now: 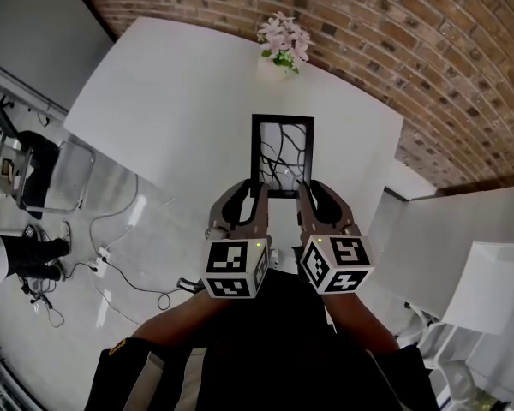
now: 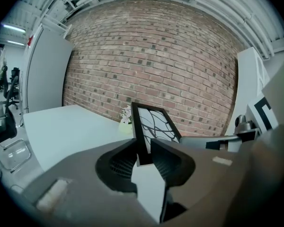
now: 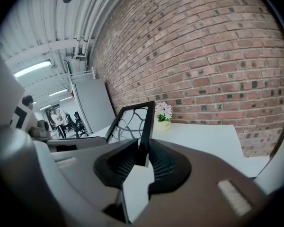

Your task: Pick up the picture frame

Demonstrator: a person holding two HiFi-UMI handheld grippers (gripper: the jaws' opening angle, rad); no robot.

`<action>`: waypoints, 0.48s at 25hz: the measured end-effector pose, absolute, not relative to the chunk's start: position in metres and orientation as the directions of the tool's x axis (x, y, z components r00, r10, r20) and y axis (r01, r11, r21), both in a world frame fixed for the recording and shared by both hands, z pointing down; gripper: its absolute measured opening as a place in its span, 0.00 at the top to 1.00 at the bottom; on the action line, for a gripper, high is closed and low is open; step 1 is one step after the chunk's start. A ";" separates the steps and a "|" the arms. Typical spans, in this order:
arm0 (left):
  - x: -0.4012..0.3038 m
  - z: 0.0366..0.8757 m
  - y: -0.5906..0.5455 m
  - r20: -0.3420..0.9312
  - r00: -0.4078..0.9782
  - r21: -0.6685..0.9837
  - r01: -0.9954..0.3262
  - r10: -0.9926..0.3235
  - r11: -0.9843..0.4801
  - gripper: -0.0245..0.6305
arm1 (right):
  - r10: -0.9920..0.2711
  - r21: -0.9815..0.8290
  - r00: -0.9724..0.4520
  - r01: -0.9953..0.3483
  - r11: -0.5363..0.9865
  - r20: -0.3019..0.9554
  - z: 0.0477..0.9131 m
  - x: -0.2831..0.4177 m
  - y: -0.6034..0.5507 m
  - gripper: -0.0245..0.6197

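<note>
Left gripper (image 1: 255,193) clamped on the picture frame (image 1: 283,154) at its left edge, right gripper (image 1: 308,192) clamped on the right edge (both near the bottom corners). Frame held over the white desk (image 1: 180,101); small pot (image 1: 274,67) of pink flowers beyond it, well apart.

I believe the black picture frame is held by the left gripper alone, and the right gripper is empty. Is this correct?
Not quite. The right gripper is not empty: the right gripper view shows its jaws closed on the edge of the picture frame too. The left gripper does hold it as well.
</note>
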State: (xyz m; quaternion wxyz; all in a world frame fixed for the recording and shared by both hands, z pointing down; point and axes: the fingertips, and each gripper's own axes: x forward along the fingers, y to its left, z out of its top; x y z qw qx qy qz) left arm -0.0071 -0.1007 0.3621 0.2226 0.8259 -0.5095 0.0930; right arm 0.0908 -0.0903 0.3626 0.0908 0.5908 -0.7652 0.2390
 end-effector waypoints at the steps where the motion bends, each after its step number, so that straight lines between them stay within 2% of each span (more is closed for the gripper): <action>1: -0.008 0.358 -0.098 0.377 0.463 0.269 -0.883 -0.802 -0.384 0.84 | -0.862 -0.255 -0.286 -0.948 0.190 0.419 0.359 0.090 -0.087 0.86; 12: -0.003 0.346 -0.065 0.364 0.461 0.254 -0.885 -0.809 -0.390 0.84 | -0.871 -0.238 -0.289 -0.949 0.207 0.397 0.343 0.094 -0.053 0.86</action>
